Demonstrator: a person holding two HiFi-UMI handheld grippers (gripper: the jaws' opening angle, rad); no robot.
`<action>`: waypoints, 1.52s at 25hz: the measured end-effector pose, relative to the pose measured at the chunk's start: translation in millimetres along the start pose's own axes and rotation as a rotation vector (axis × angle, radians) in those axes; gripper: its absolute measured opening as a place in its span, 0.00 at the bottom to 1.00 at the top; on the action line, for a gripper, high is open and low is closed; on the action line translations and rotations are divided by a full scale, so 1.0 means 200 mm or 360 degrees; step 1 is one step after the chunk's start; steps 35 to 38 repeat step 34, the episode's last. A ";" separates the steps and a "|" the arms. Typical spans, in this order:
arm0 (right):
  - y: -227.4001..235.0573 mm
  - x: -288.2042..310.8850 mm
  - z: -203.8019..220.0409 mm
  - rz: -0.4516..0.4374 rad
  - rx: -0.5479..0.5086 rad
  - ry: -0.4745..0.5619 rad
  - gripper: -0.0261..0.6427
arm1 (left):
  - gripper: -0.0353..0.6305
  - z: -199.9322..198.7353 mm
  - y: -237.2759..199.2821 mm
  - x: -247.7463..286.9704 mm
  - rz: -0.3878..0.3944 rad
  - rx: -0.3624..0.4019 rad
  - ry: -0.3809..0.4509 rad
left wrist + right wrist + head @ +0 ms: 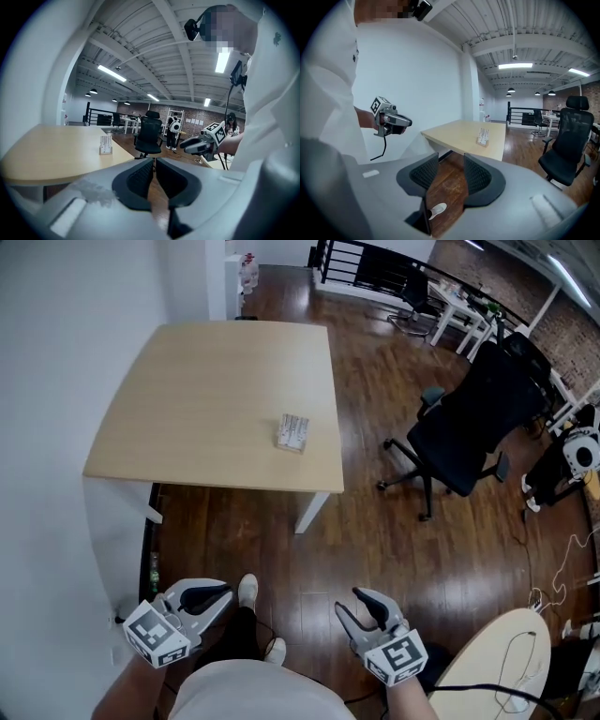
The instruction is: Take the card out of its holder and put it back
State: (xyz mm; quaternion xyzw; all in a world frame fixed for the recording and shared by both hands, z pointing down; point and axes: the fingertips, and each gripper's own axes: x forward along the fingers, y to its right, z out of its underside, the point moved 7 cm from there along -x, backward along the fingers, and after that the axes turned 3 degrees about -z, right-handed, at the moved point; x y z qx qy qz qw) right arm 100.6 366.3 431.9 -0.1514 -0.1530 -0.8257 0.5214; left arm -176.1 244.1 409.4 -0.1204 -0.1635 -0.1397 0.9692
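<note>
Well ahead of both grippers, out of reach, the card holder [292, 432] stands near the close edge of the table [206, 409]. The card appears to be seated in it, though it is too small to tell card from holder with certainty. From the right gripper [349, 601] the holder lies forward and a little to its left, and from the left gripper [220, 592] forward and to its right.

Neither gripper touches anything. The left one has its pads drawn together with only a thin slit between them and nothing in it. The right one is narrowly parted, and only the wooden floor and a shoe show through the gap. Both hang low, close to the person's body, apart from each other and short of the table's edge.

By this layout the task looks unstarted: closing in on the holder, gripping the card, lifting it out and reseating it all remain. An office chair [469, 427] stands off to the right gripper's far side.
</note>
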 end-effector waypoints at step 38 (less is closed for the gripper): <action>-0.56 -0.13 -0.09 0.0023 -0.0104 0.0034 0.30 | 0.09 0.06 0.23 -0.51 0.0041 0.0092 0.0051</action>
